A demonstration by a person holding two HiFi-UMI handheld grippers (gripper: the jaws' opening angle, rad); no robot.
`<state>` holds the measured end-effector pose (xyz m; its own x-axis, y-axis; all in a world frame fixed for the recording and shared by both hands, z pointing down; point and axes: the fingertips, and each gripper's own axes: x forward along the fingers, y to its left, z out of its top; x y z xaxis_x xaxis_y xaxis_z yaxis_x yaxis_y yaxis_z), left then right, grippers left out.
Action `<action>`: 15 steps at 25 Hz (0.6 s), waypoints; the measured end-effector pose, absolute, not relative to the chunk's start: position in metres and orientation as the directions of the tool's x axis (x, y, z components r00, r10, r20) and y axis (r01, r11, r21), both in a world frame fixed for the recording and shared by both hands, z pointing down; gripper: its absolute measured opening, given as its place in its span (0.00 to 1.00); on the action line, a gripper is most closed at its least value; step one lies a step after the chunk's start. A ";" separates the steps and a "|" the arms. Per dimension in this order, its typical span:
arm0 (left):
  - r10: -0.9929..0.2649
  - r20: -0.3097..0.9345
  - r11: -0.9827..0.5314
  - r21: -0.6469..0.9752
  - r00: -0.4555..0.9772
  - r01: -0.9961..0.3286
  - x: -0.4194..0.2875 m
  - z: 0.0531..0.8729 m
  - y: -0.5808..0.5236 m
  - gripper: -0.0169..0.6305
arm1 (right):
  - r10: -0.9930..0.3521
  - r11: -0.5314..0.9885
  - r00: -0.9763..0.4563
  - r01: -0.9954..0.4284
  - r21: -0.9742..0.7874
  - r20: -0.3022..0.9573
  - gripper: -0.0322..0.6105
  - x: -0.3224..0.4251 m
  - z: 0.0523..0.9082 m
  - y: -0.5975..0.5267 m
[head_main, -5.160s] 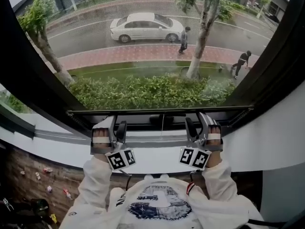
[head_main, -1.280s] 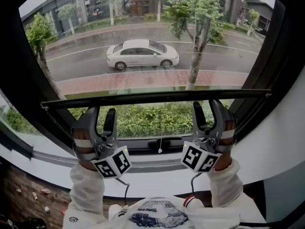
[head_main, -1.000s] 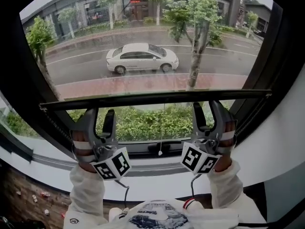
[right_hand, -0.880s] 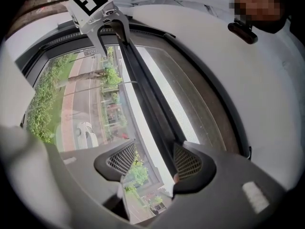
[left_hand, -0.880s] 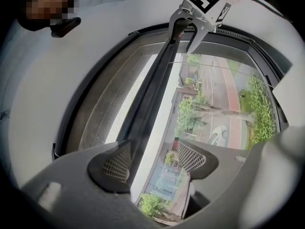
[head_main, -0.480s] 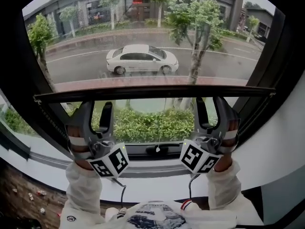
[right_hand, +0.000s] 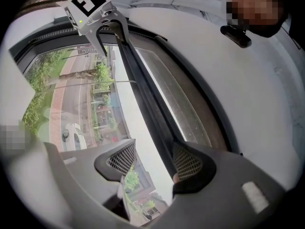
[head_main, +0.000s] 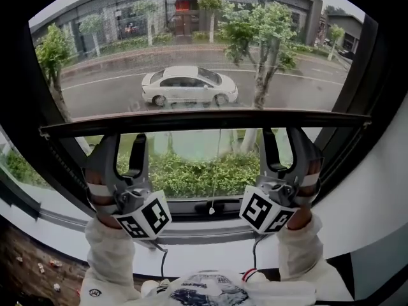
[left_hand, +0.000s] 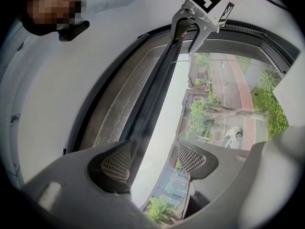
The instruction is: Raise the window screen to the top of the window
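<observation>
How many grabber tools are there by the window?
2. The grey left gripper reaches up to the dark window-screen bar at the head view's left, the right gripper at its right. None seem hidden.

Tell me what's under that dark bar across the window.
Under the screen bar is an open gap showing a green hedge, a tree trunk and a thin pull cord dangling. The left gripper and right gripper cover parts of that gap.
</observation>
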<state>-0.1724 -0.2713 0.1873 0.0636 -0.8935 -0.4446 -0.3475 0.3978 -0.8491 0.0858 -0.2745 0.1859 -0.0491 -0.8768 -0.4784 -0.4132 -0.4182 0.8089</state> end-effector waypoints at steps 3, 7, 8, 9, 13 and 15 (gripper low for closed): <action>-0.884 -0.463 0.415 -0.841 0.065 -0.346 -0.173 0.186 -0.272 0.50 | -0.867 -0.435 -0.049 -0.413 0.800 -0.496 0.42 0.086 0.185 -0.275; -0.870 -0.488 0.440 -0.828 0.062 -0.348 -0.174 0.181 -0.273 0.50 | -0.853 -0.455 -0.049 -0.418 0.787 -0.519 0.42 0.085 0.180 -0.276; -0.867 -0.494 0.445 -0.825 0.062 -0.349 -0.174 0.181 -0.273 0.50 | -0.850 -0.459 -0.048 -0.419 0.783 -0.524 0.42 0.084 0.180 -0.276; -0.864 -0.500 0.450 -0.822 0.063 -0.348 -0.174 0.181 -0.273 0.50 | -0.847 -0.464 -0.047 -0.420 0.780 -0.530 0.42 0.084 0.181 -0.276; -0.848 -0.527 0.474 -0.808 0.066 -0.350 -0.178 0.179 -0.265 0.50 | -0.831 -0.485 -0.046 -0.427 0.763 -0.554 0.42 0.080 0.180 -0.268; -0.842 -0.536 0.487 -0.804 0.062 -0.343 -0.180 0.172 -0.260 0.50 | -0.824 -0.496 -0.045 -0.428 0.756 -0.565 0.42 0.079 0.172 -0.262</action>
